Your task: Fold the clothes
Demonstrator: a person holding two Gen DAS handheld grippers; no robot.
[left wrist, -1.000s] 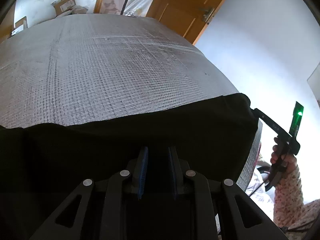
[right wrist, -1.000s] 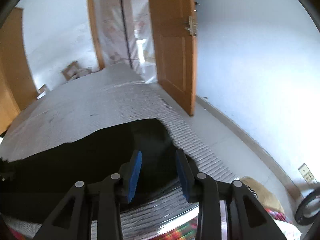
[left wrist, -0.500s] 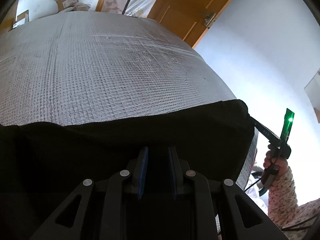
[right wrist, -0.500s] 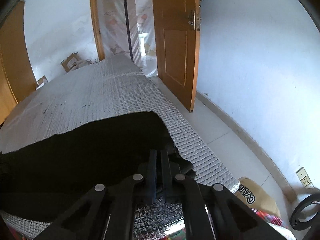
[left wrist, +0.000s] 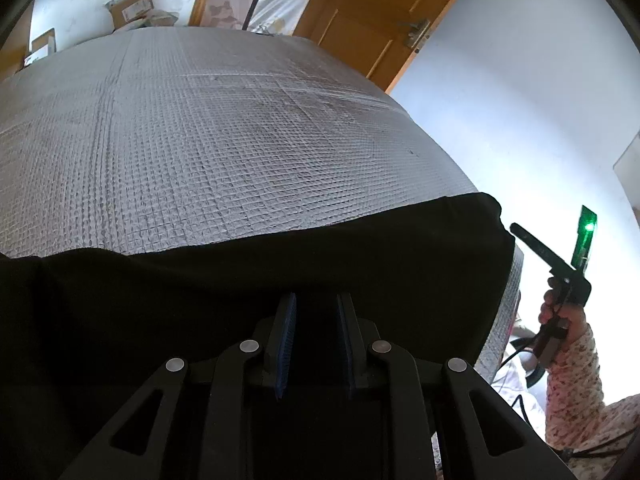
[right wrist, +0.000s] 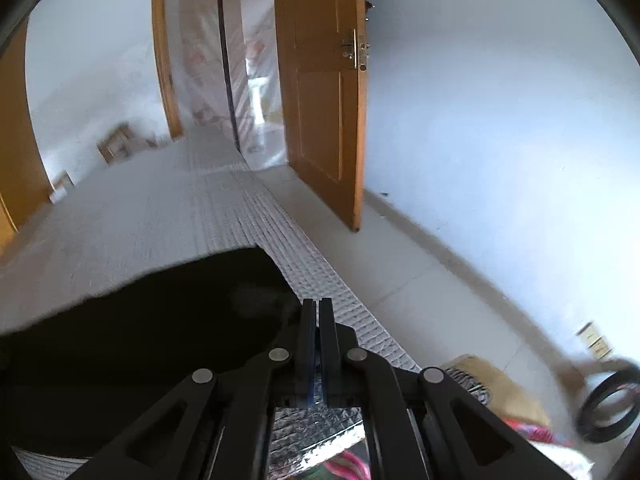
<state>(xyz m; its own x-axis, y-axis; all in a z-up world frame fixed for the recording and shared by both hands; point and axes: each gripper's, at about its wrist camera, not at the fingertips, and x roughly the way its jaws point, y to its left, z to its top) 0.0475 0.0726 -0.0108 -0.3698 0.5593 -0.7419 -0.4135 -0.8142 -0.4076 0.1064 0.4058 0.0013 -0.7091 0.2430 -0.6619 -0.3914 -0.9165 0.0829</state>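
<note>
A black garment (left wrist: 280,264) lies spread across the near end of a silver quilted mat (left wrist: 200,140). My left gripper (left wrist: 316,304) sits low over the garment's near edge. Its blue pads (left wrist: 286,340) stand a little apart, and dark cloth fills the gap between them. In the right wrist view the same garment (right wrist: 140,320) ends in a corner at the mat's right edge. My right gripper (right wrist: 316,304) is shut there, its fingers pressed together on that corner. From the left wrist view the right gripper (left wrist: 516,230) shows at that corner, held by a hand (left wrist: 560,316) in a patterned sleeve.
The mat (right wrist: 160,220) runs far ahead to a doorway with an open wooden door (right wrist: 320,100). Cardboard boxes (left wrist: 132,4) sit by the back wall. On the floor to the right lie a brown box (right wrist: 492,384) and a black ring (right wrist: 612,404).
My right gripper's jaws went from wide open to fully shut at the garment's right corner, and the cloth there bunched slightly. The left gripper has kept still.
</note>
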